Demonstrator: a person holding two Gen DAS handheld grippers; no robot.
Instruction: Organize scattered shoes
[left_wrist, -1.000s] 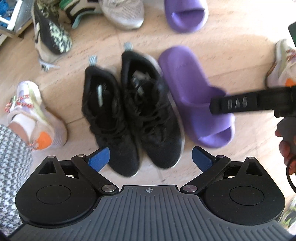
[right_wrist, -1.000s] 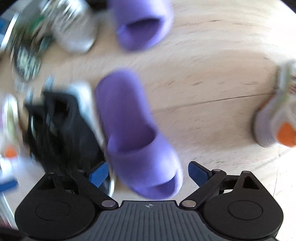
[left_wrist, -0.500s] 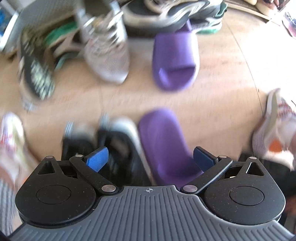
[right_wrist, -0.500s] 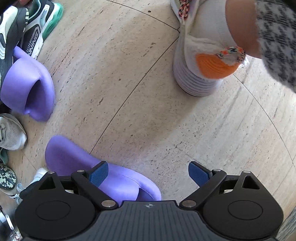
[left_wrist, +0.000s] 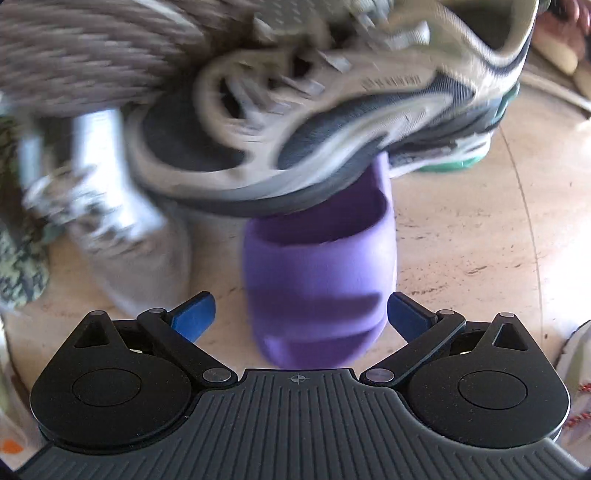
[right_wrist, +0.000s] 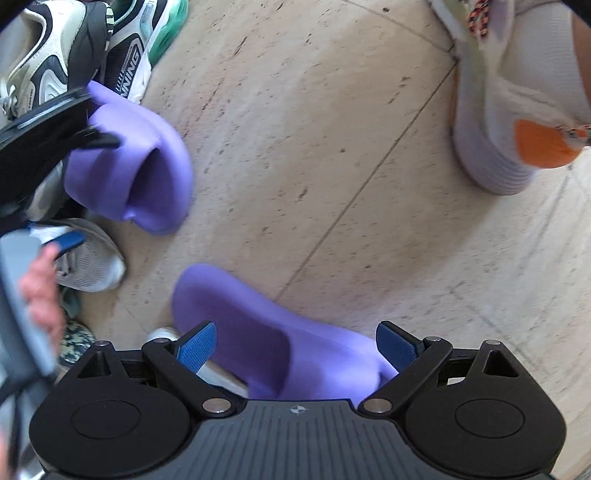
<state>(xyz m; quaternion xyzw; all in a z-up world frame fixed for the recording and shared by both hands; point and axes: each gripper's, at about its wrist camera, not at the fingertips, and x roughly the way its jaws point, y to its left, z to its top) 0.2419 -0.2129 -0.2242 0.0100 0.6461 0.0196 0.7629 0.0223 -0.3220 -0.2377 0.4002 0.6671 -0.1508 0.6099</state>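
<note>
A purple slide (left_wrist: 319, 284) lies on the stone floor with its toe between the wide-apart blue pads of my open left gripper (left_wrist: 298, 314). A grey, white and teal running shoe (left_wrist: 332, 122) rests across its heel end. The right wrist view shows that same slide (right_wrist: 136, 166) at the left, with the left gripper (right_wrist: 40, 133) at it. The second purple slide (right_wrist: 280, 350) lies between the pads of my open right gripper (right_wrist: 295, 349), untouched as far as I can see.
A grey mesh sneaker (left_wrist: 125, 236) and a camouflage-patterned shoe (left_wrist: 18, 266) lie left of the far slide. More running shoes (right_wrist: 92, 48) are piled at the top left of the right wrist view. A person's foot in a white and orange sneaker (right_wrist: 517, 110) stands at the right.
My left gripper has moved forward from the black sneakers to the far purple slide, which now sits between its pads. My right gripper has stayed over the near slide, shifting slightly.
</note>
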